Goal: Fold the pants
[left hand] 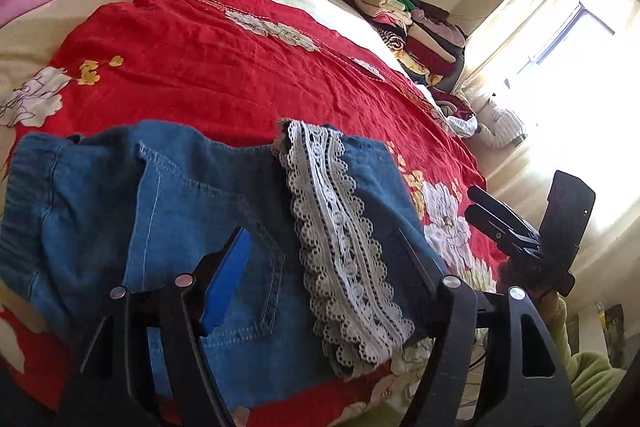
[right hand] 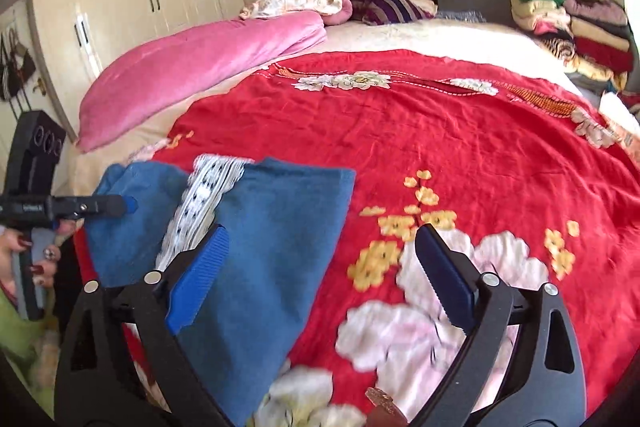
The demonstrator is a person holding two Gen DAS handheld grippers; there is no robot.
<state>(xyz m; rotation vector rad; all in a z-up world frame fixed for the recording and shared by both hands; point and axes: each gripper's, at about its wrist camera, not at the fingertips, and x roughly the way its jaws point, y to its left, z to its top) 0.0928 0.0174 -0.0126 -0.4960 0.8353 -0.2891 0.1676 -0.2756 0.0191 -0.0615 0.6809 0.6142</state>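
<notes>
We are working on the denim pants [left hand: 168,195], which are lying folded over on the red bedspread [left hand: 208,67], at about seven o'clock in the left wrist view, lace hems [left hand: 340,239] showing on top. We are holding the left gripper [left hand: 320,259] over them with jaws spread and nothing pinched. Our right gripper [right hand: 320,267] is gaping wide too, at the bundle's three o'clock edge, empty. We are judging the fold largely done; perhaps one more halving and smoothing are remaining.
</notes>
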